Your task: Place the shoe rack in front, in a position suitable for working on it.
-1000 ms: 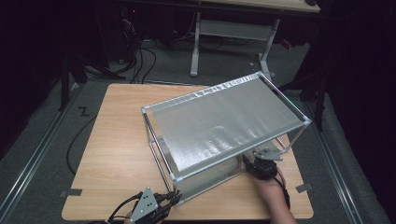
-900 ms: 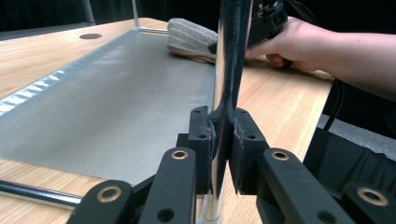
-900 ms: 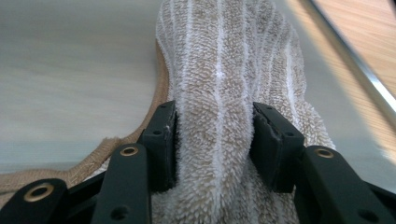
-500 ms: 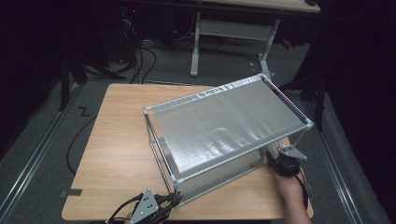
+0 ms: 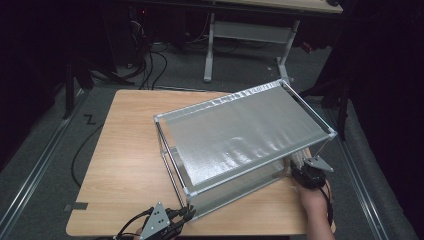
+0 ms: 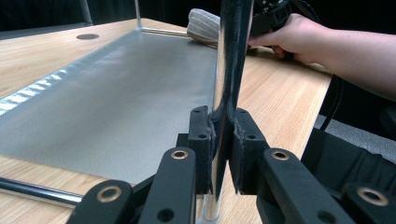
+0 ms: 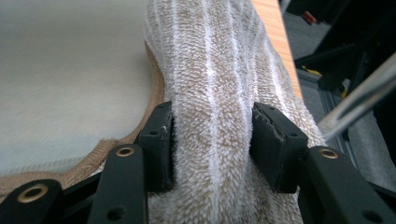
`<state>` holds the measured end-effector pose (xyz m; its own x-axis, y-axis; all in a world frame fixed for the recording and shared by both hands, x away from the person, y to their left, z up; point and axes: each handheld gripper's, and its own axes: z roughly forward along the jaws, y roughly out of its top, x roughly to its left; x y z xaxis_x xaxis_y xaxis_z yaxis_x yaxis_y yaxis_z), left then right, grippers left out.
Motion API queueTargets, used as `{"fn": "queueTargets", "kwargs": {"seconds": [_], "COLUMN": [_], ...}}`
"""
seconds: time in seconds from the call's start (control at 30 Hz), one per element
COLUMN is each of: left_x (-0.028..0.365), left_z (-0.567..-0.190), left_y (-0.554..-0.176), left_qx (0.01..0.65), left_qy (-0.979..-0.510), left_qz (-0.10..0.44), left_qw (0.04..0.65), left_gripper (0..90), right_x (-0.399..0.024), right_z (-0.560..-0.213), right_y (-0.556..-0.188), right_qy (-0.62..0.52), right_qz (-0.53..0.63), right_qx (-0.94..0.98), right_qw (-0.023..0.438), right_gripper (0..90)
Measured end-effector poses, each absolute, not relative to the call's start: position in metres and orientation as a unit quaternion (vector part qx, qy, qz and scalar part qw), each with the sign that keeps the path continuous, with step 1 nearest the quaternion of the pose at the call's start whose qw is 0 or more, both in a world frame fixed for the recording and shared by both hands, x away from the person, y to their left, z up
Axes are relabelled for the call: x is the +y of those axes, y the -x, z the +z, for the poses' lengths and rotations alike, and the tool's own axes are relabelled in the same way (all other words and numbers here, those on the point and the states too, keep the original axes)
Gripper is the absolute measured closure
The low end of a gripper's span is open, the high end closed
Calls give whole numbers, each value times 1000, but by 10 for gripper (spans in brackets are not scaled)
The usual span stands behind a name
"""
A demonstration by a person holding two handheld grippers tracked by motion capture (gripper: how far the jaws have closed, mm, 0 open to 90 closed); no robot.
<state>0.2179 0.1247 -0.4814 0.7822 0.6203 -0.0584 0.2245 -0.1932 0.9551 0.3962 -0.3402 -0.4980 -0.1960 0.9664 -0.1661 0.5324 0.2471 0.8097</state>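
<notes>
High view: metal-framed rack (image 5: 240,135) with grey mesh top stands on bench (image 5: 125,150). Left gripper (image 5: 172,220) at rack's near corner post; right gripper (image 5: 306,172) at rack's right end, low, beside lower shelf.

Left gripper view: fingers (image 6: 201,140) clamped on chrome post (image 6: 231,70). Post rigid, smooth, likely slippery; firm grip steadies rack.

Right gripper view: fingers (image 7: 161,140) pressed into striped beige towel (image 7: 215,93), bunched fold between them, at shelf edge. Towel soft, light, limp, will drape; pinch thick fold.

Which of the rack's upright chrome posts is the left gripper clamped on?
The near-left corner post, at the table's front edge. The left gripper has both pads shut on it; the other posts stand free, and the right gripper grips a beige towel instead.
</notes>
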Motion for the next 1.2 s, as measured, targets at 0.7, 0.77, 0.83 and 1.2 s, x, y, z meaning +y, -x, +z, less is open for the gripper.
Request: {"fn": "queueTargets", "kwargs": {"seconds": [0.7,0.77,0.83,1.2], "left_x": [122,122,122,122], "left_z": [-485,-485,-485,-485], "left_y": [-235,-235,-236,-236], "left_qx": [301,300,300,300], "left_qy": [-737,-737,-737,-737], "left_qz": [173,172,171,168], "left_qw": [581,581,581,582], "left_gripper": [796,795,795,793], "right_x": [-306,-297,-288,-209], "right_z": [-497,-498,-498,-500], "right_y": [-392,-390,-387,-358], "right_qy": [-498,-488,-480,-392], "right_qz": [331,333,337,370], "right_qx": [745,752,758,809], "right_qw": [295,292,285,233], "right_gripper": [560,559,559,537]}}
